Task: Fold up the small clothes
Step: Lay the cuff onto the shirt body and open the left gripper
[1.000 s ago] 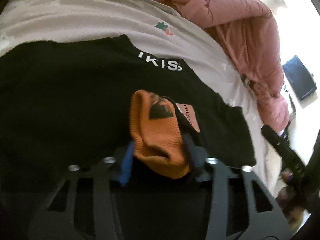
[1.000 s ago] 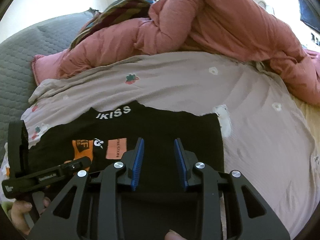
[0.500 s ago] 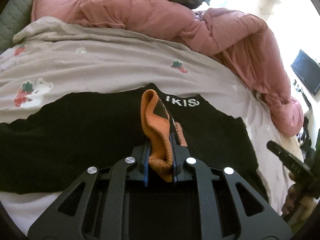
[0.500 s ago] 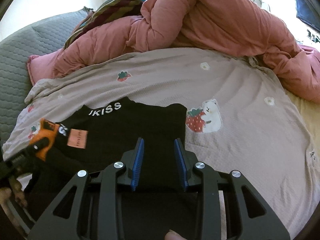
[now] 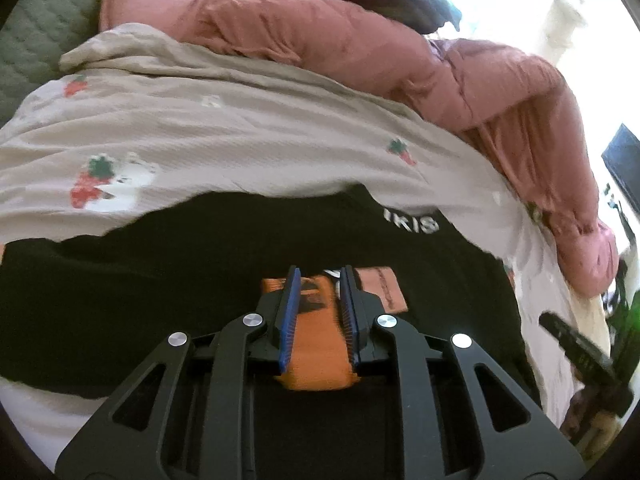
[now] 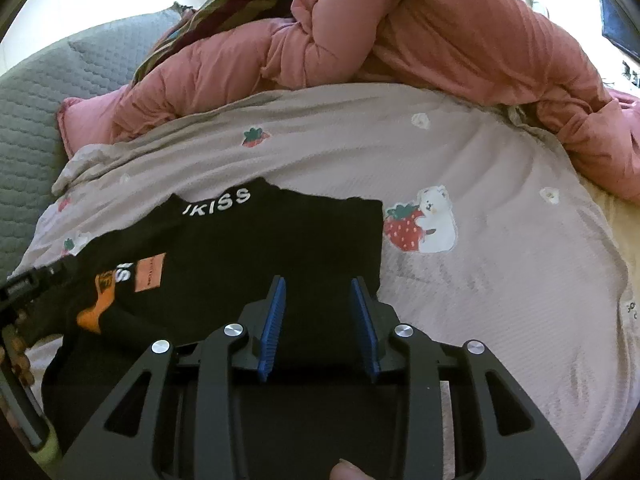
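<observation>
A small black top (image 5: 160, 264) with white "UKISS" lettering lies flat on the bed sheet; it also shows in the right wrist view (image 6: 288, 240). Its orange knit cuff (image 5: 316, 344) lies folded onto the black body. My left gripper (image 5: 318, 276) is partly open around this cuff, the blue pads beside it with a gap. My right gripper (image 6: 318, 286) is open and empty, hovering over the top's right part near its edge. The left gripper shows at the far left of the right wrist view (image 6: 24, 284).
The beige sheet (image 6: 500, 264) with strawberry and bear prints covers the bed. A bunched pink duvet (image 6: 400, 40) lies along the far side and right. A grey quilted headboard (image 6: 28, 112) stands at the left. A dark screen (image 5: 624, 168) is at the right.
My left gripper carried the orange cuff over the black body, lowered it flat and loosened its jaws. The right sleeve side has come folded in. My right gripper stayed open.
</observation>
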